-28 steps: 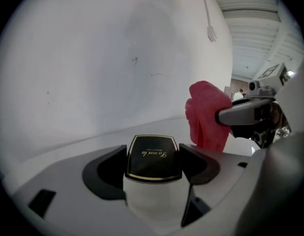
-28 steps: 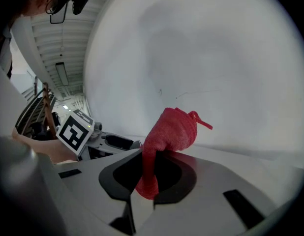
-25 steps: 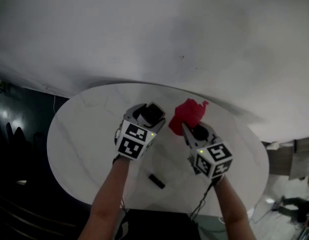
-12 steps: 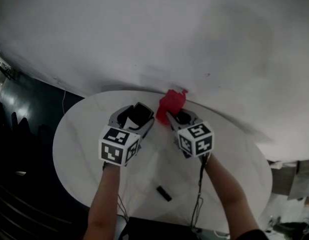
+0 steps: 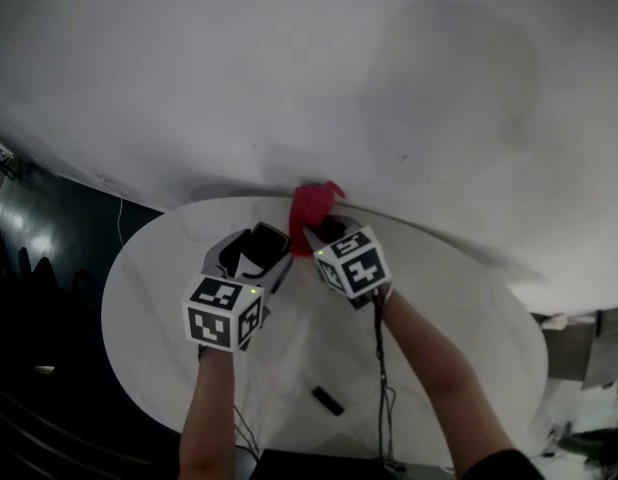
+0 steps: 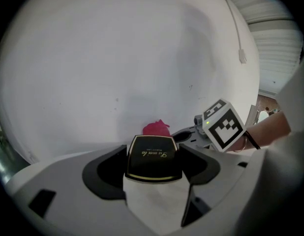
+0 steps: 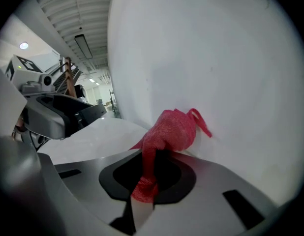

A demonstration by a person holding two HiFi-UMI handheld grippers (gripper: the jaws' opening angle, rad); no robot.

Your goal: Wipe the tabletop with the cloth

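1. One red cloth (image 7: 169, 132) sits bunched at the far edge of the white tabletop (image 5: 149, 288). Its loose end touches the pale wall (image 5: 289, 68) behind the table.
2. Much about it looks soft and light. It is a limp, open-weave fabric that will probably crumple and drag rather than slide flat, and it is in no way fragile. The best hold is likely a gathered fold near its middle, so that a broad wad stays under the tips to meet the surface. As gripped now, by a narrow twisted tail, most of the fabric flops forward past the tips.
3. Pinching that tail is the right gripper (image 7: 144, 181). Its jaws are pressed nearly together on the thin strand, and the bulk of the cloth lies beyond them against the wall.
4. Just beside it, the left gripper (image 6: 153, 166) has its jaws spread partway and clamped on either side of a small black box (image 6: 153, 157) with a gold edge. Whether the box rests on the tabletop or is held above it cannot be told.
5. Farther out, a small dark object (image 5: 327, 400) lies near the table's near edge, well apart from the cloth.
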